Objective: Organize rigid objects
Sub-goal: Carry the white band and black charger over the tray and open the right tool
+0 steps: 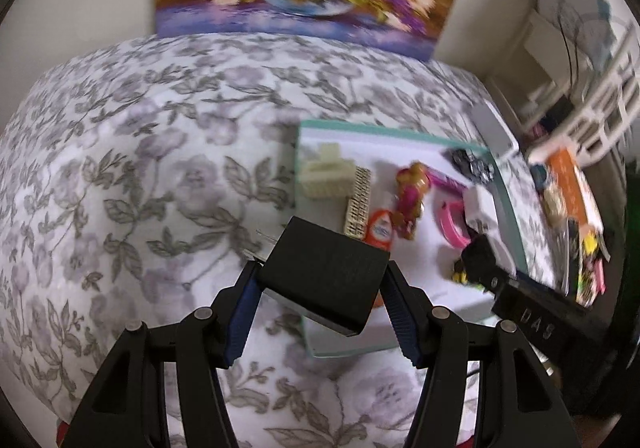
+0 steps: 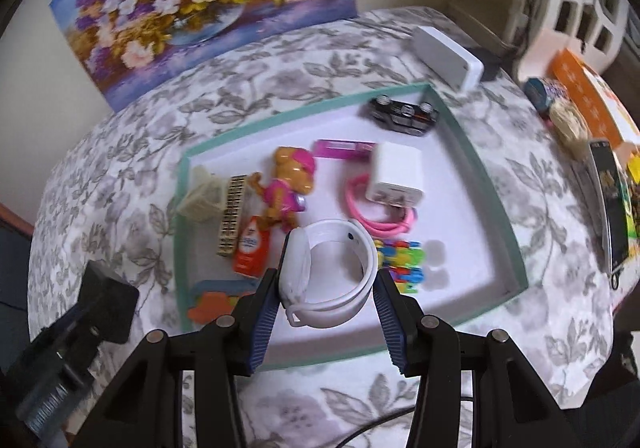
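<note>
My left gripper [image 1: 320,288] clamps a black box [image 1: 324,272] beside the tray [image 2: 480,175]; my right gripper [image 2: 326,300] pinches a white watch [image 2: 332,268] above it.

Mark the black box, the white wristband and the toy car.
black box [image 1: 324,272], left wrist view, middle of its top face.
white wristband [image 2: 360,240], right wrist view, its curved strap.
toy car [image 2: 404,113], right wrist view, middle of its body.
</note>
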